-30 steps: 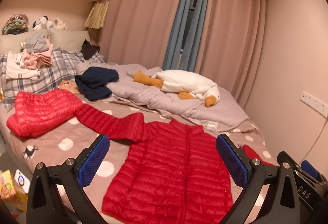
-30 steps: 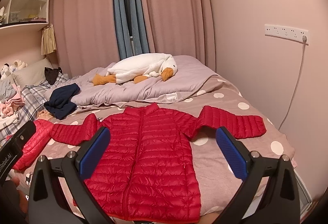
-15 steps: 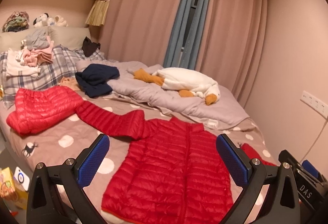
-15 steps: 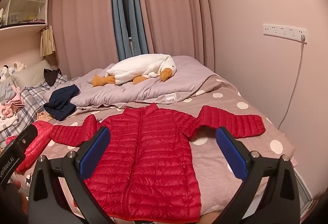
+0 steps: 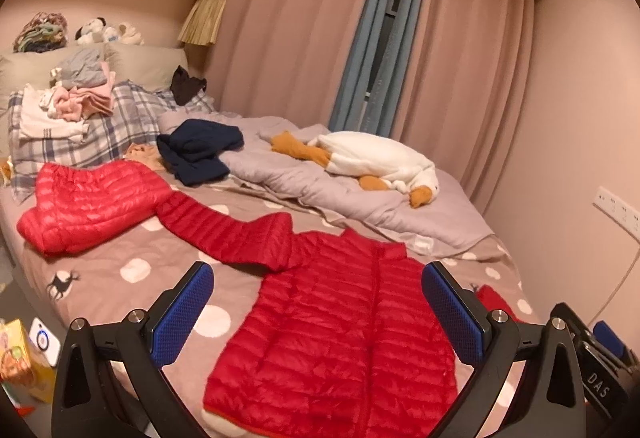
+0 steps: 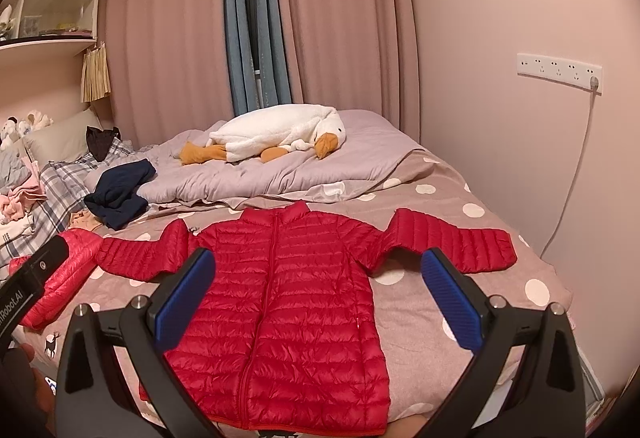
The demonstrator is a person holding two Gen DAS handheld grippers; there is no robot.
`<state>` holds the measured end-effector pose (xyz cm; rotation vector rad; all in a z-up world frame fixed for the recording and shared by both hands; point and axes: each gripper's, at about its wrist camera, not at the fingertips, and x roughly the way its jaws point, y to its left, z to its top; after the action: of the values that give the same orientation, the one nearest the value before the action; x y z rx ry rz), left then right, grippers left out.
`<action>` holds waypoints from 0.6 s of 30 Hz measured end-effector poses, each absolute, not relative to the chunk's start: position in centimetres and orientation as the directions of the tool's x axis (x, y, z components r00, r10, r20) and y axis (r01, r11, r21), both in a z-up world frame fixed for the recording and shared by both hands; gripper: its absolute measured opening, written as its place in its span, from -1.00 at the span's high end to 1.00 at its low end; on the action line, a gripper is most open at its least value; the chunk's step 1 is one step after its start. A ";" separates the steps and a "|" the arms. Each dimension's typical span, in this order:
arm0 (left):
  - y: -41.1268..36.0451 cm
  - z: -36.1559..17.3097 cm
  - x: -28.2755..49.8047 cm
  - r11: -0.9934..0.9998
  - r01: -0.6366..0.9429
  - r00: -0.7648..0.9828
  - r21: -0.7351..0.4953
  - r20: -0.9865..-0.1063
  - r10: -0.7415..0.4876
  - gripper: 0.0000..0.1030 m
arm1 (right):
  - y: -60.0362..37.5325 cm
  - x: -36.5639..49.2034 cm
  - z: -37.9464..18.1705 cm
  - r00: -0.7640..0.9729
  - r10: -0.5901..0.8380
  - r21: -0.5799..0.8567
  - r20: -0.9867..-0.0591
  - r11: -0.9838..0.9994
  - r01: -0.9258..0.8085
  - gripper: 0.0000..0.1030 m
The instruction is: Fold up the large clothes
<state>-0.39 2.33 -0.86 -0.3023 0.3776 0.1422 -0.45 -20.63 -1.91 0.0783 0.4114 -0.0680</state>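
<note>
A red quilted jacket (image 6: pixel 288 302) lies flat and zipped on the bed, collar toward the far side, both sleeves spread out. In the left wrist view the same jacket (image 5: pixel 344 326) shows its left sleeve (image 5: pixel 224 230) stretched toward a second red jacket (image 5: pixel 92 205) bunched at the bed's left. My left gripper (image 5: pixel 318 314) hovers open above the jacket's near half, holding nothing. My right gripper (image 6: pixel 318 302) also stands open over the jacket's body, empty. The right sleeve (image 6: pixel 452 242) reaches toward the wall.
A white plush goose (image 6: pixel 276 137) rests on a grey duvet (image 6: pixel 280 177) at the far side. A navy garment (image 5: pixel 200 153) and folded clothes (image 5: pixel 72 97) on plaid pillows lie far left. The wall with a socket strip (image 6: pixel 560 71) bounds the right.
Both views have drifted slightly; the left gripper has tilted a little so the bed sits higher in its view. The jacket has not moved and both grippers stay open.
</note>
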 end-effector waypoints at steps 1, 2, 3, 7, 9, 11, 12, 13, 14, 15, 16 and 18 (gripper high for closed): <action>2.4 -0.9 -0.4 0.945 -0.194 0.920 -0.263 -0.384 0.081 -1.00 | -20.6 -0.4 -2.0 0.914 -0.048 0.063 -0.404 0.995 0.080 -1.00; 2.5 -0.8 -0.4 0.945 -0.195 0.920 -0.264 -0.384 0.083 -1.00 | -20.6 -0.3 -2.0 0.913 -0.046 0.063 -0.406 0.995 0.079 -1.00; 2.5 -0.8 -0.5 0.944 -0.197 0.920 -0.264 -0.384 0.084 -1.00 | -20.6 -0.3 -2.1 0.912 -0.047 0.062 -0.407 0.995 0.079 -1.00; 2.4 -0.8 -0.5 0.945 -0.197 0.919 -0.260 -0.385 0.085 -1.00 | -20.5 -0.4 -2.1 0.913 -0.047 0.062 -0.405 0.995 0.079 -1.00; 2.6 -0.9 -0.6 0.945 -0.199 0.917 -0.259 -0.389 0.087 -1.00 | -20.6 -0.4 -2.1 0.914 -0.041 0.067 -0.405 0.995 0.075 -1.00; 2.7 -1.0 -0.6 0.942 -0.211 0.914 -0.262 -0.395 0.095 -1.00 | -20.5 -0.6 -2.2 0.914 -0.040 0.070 -0.404 0.995 0.074 -1.00; 2.7 -1.0 -0.5 0.941 -0.212 0.913 -0.263 -0.397 0.095 -1.00 | -20.5 -0.6 -2.2 0.914 -0.041 0.070 -0.403 0.995 0.075 -1.00; 2.8 -1.0 -0.5 0.941 -0.212 0.912 -0.264 -0.400 0.093 -1.00 | -20.6 -0.6 -2.3 0.914 -0.043 0.068 -0.404 0.995 0.077 -1.00; 2.8 -1.0 -0.4 0.941 -0.211 0.911 -0.264 -0.402 0.091 -1.00 | -20.5 -0.5 -2.2 0.913 -0.045 0.067 -0.405 0.995 0.078 -1.00; 2.9 -1.0 -0.4 0.941 -0.213 0.909 -0.263 -0.407 0.092 -1.00 | -20.5 -0.5 -2.2 0.913 -0.045 0.066 -0.406 0.995 0.079 -1.00; 2.9 -1.0 -0.3 0.941 -0.217 0.906 -0.261 -0.413 0.094 -1.00 | -20.5 -0.5 -2.3 0.912 -0.046 0.066 -0.408 0.995 0.079 -1.00; 3.0 -1.1 -0.2 0.940 -0.221 0.904 -0.260 -0.416 0.097 -1.00 | -20.4 -0.6 -2.4 0.910 -0.045 0.065 -0.411 0.995 0.079 -1.00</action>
<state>-0.19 2.95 -1.06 -0.3084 0.4105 0.1667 -0.55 -20.38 -2.38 0.0803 0.4219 -0.0638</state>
